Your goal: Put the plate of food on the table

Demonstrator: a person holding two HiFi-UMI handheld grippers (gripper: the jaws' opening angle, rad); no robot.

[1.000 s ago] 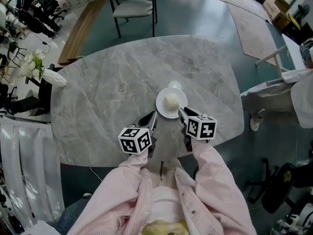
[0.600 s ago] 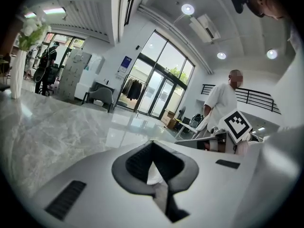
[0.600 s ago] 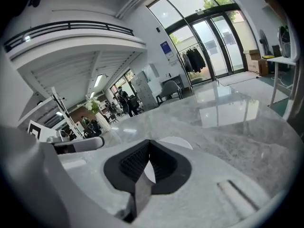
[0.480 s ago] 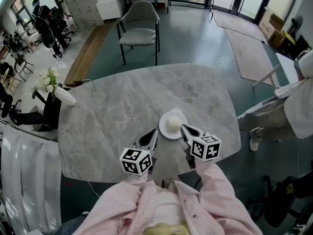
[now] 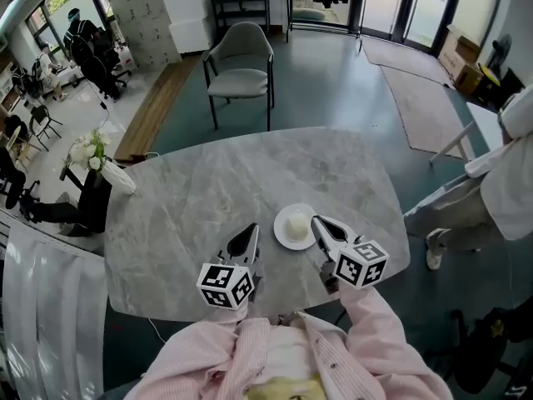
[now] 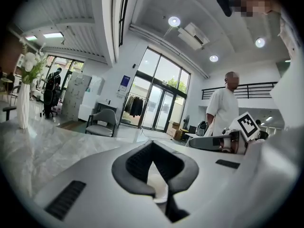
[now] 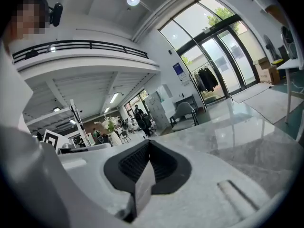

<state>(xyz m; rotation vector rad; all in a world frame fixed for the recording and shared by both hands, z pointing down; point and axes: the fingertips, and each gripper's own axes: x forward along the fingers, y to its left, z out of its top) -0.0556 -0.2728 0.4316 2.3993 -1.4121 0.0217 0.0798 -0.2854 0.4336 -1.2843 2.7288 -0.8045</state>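
A small white plate (image 5: 280, 231) with a pale round piece of food (image 5: 296, 222) rests on the grey marble table (image 5: 191, 198), near its front edge. My left gripper (image 5: 252, 230) hangs above the table just left of the plate, its jaws together and empty (image 6: 152, 158). My right gripper (image 5: 316, 221) is level with the plate's right rim and raised off it. Its jaws meet with nothing between them (image 7: 149, 151). Neither gripper touches the plate. Both gripper views look out level across the room, and the plate is not plainly seen in them.
A grey chair (image 5: 240, 69) stands beyond the table's far side. A vase of white flowers (image 5: 100, 161) stands at the table's left end. A person in white (image 5: 508, 173) stands to the right, also seen in the left gripper view (image 6: 223, 110).
Both grippers have risen and pulled back a little from the plate, which stays on the table. The head camera has lifted, so more of the room shows.
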